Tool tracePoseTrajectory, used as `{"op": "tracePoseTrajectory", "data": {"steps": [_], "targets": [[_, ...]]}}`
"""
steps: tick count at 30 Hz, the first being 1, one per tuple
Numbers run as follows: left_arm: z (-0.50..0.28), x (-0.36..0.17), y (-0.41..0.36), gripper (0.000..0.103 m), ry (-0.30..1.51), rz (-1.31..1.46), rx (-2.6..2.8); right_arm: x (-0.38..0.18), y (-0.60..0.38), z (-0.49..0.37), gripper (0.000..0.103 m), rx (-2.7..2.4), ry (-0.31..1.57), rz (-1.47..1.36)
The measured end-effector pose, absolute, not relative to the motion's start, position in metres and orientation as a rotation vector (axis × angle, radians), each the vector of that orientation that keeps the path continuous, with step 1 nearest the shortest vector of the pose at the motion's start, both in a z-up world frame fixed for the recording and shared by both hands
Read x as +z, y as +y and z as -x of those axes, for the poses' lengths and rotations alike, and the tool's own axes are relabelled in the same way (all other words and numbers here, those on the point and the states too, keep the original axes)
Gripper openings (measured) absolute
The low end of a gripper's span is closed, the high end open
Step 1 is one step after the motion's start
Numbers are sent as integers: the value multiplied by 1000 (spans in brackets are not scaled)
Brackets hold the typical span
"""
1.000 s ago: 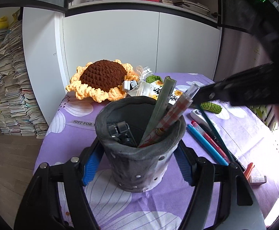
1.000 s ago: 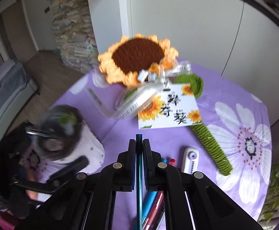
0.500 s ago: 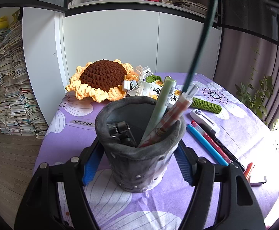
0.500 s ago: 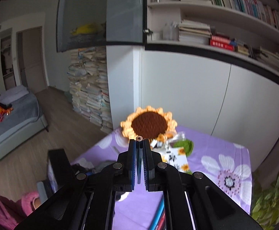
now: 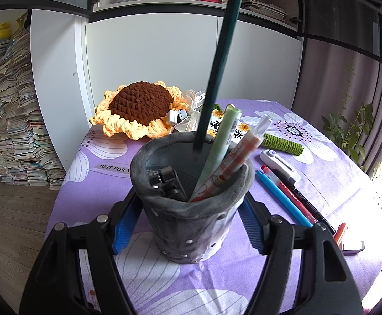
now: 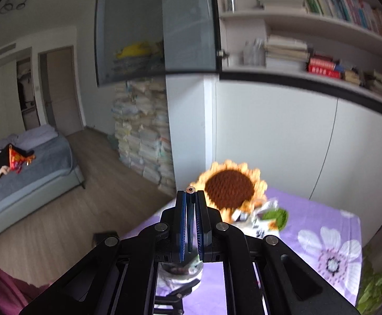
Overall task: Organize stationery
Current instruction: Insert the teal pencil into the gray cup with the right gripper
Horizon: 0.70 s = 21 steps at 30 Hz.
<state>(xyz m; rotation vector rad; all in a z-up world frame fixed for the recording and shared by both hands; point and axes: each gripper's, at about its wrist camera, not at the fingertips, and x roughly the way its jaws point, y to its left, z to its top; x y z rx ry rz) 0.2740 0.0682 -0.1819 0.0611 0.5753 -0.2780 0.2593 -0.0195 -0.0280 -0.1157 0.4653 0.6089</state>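
The left gripper (image 5: 191, 225) has its fingers (image 5: 124, 225) clamped on the two sides of a grey felt pen holder (image 5: 191, 210), which stands upright on the counter (image 5: 335, 173) under a purple cloth printed with white flowers. Inside the holder lean a pale green pen (image 5: 221, 144) and a clear pen with an orange pattern (image 5: 235, 160), both tilted toward the holder's right rim, and a black binder clip (image 5: 166, 181) sits against its left inner wall.

The right gripper (image 6: 191, 220) has its fingers (image 6: 181, 225) pressed together on a dark green pencil (image 5: 219, 60); in the right wrist view only the pencil's end (image 6: 191, 189) shows past the fingertips. In the left wrist view the pencil hangs nearly upright above the holder, its lower tip just at the far rim of the opening; whether it touches the felt cannot be told.

To the right of the holder lie a blue pen (image 5: 282, 199), a red pen (image 5: 290, 197) and a black pen (image 5: 303, 202) side by side, with a white correction tape (image 5: 280, 162) beyond them and an orange item (image 5: 339, 232) near the counter's edge. Behind the holder rests a crocheted sunflower (image 5: 141, 107), its green crocheted stem (image 5: 282, 144) stretching to the holder's right, with a sunflower card (image 5: 239, 131) between them.
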Motion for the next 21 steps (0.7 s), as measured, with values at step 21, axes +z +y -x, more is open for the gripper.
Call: {"op": "tracePoseTrajectory", "data": {"steps": [21], "targets": [[-274,-182,68,70,576,-61,-278,-79,-44,-285,8,572,674,-1]]}}
